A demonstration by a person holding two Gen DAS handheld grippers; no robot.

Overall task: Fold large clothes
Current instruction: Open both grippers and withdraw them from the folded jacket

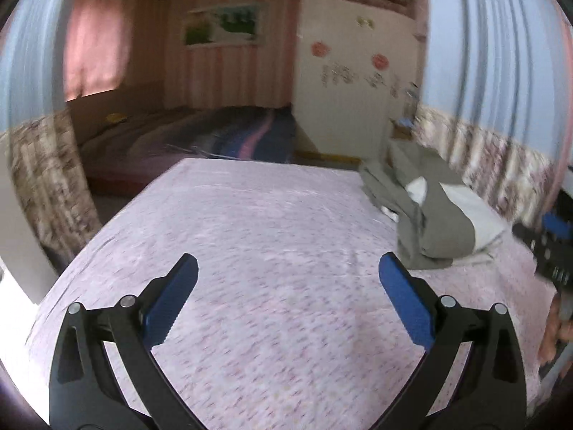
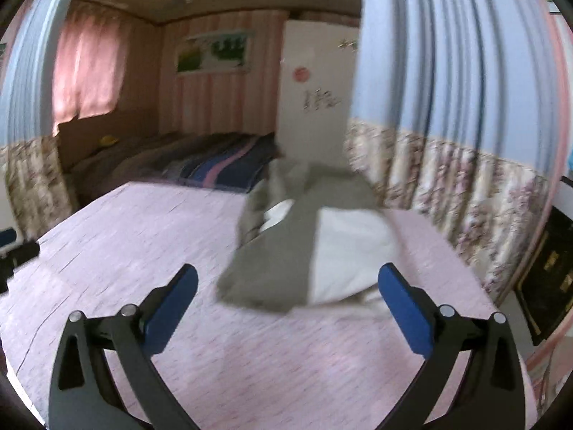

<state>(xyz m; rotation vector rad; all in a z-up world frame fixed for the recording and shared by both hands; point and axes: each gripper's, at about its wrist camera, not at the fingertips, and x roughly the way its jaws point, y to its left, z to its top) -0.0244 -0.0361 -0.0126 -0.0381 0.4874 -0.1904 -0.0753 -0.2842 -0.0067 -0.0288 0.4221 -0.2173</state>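
clothes [image 2: 286, 251] sit bunched, grey and white, on the pink surface [image 1: 250, 233] near the curtain side, likely the next piece to fold. left claw [image 1: 288, 299] gapes wide over bare cover, holding nothing. right claw [image 2: 286, 301] also gapes wide and empty, facing the garment, seemingly lined up for a grab.

Two low wrist views across one bed [image 1: 272, 215], seemingly side by side.
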